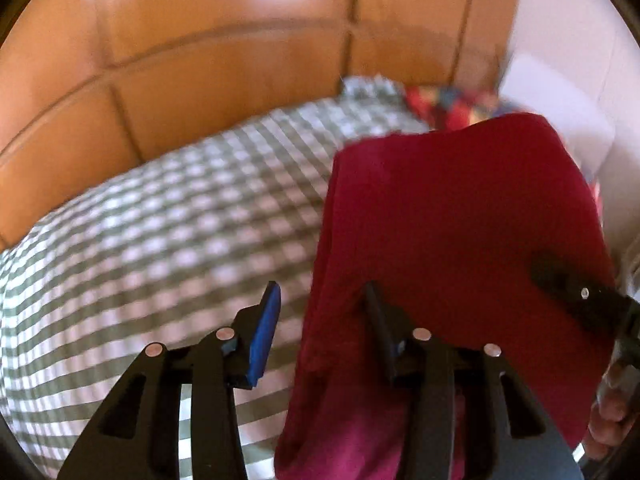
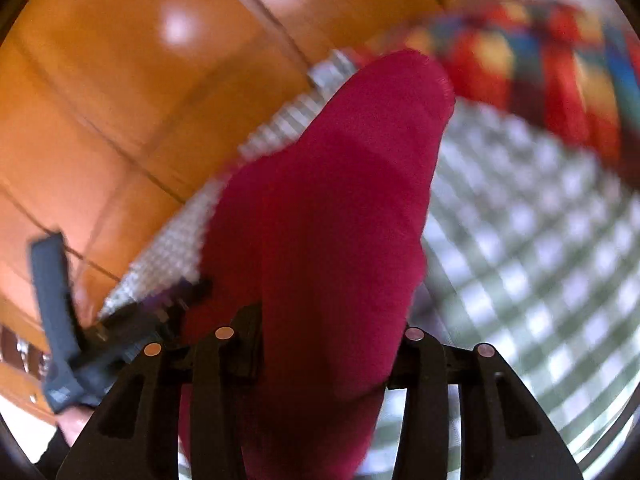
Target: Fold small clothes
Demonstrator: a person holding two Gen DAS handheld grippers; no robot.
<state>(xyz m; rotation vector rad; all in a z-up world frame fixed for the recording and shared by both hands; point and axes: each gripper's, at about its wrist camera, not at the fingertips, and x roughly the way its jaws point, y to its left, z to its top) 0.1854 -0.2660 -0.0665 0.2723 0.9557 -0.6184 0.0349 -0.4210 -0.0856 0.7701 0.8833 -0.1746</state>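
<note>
On the far left runs the orange wooden headboard (image 1: 208,68), panelled and glossy, curving behind the bed. In front of it spreads the green-and-white checked bedsheet (image 1: 160,216), blurred by motion.

The left gripper (image 1: 320,328) hovers above that sheet with its jaws spread wide apart. Its left finger, faced with a blue pad (image 1: 264,336), hangs free over the checks and touches nothing. Its other finger lies against the left edge of the crimson garment (image 1: 448,232), with cloth draped over and past it; nothing is pinched between the two.

The garment itself is lifted off the bed, hanging in a broad sheet that fills the right half of the left wrist view and drops below the fingers towards the bottom of the frame. Further right in that view, the other tool's dark finger (image 1: 576,292) lies across the cloth's right side, with a hand (image 1: 612,408) behind it.

From the right wrist view, the right gripper (image 2: 328,344) has the same crimson cloth (image 2: 328,220) running straight up between its fingers and rising to a rounded peak ahead. The cloth hides the fingertips, so I cannot tell how tightly the jaws are drawn in on it. The left tool (image 2: 60,320) shows at that view's left edge. At the far right, beyond the garment, a multicoloured patterned textile (image 2: 552,72) lies at the head of the bed.
</note>
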